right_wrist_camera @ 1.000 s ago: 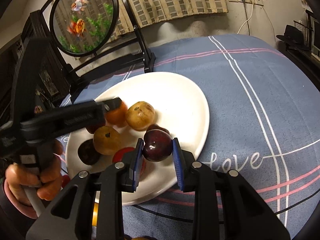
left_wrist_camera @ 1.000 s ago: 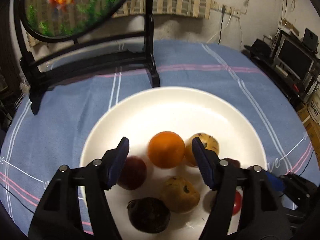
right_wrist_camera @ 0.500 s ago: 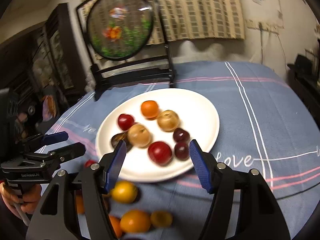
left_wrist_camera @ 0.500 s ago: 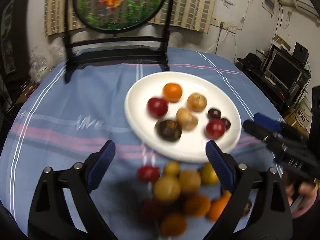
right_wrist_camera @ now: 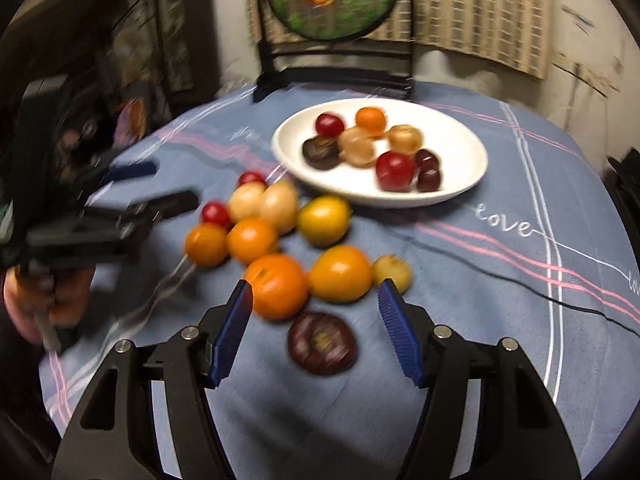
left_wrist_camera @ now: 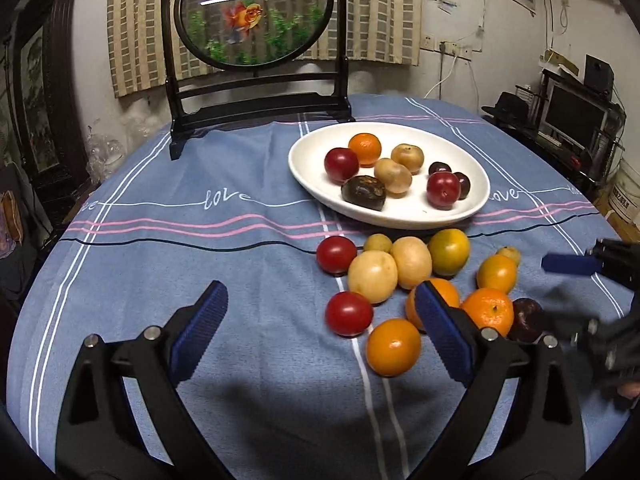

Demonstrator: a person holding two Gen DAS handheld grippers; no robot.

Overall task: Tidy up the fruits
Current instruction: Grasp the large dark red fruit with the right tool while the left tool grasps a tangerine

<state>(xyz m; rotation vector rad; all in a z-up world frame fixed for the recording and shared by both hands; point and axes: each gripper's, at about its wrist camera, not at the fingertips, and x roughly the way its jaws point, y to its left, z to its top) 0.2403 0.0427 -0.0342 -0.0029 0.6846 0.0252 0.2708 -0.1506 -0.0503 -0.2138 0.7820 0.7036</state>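
A white plate (left_wrist_camera: 312,168) (right_wrist_camera: 460,136) holds several fruits: red plums, an orange, tan fruits and dark ones. A pile of loose fruit lies on the cloth in front of it: oranges (left_wrist_camera: 393,346) (right_wrist_camera: 277,285), red plums (left_wrist_camera: 349,313), tan fruits (left_wrist_camera: 373,276) and a dark purple fruit (right_wrist_camera: 322,342). My left gripper (left_wrist_camera: 320,332) is open and empty, above the cloth just left of the pile. My right gripper (right_wrist_camera: 316,336) is open and empty, with the dark purple fruit between its fingers' line. It also shows in the left wrist view (left_wrist_camera: 576,280).
A round fish-painted screen on a black stand (left_wrist_camera: 256,16) stands at the table's far edge. The round table has a blue striped cloth (left_wrist_camera: 180,240). A desk with a monitor (left_wrist_camera: 576,116) is off to the right.
Both grippers have pulled back from the plate towards the near side. The right gripper let go of a dark red plum, which now lies on the plate. Both are now open over the pile.
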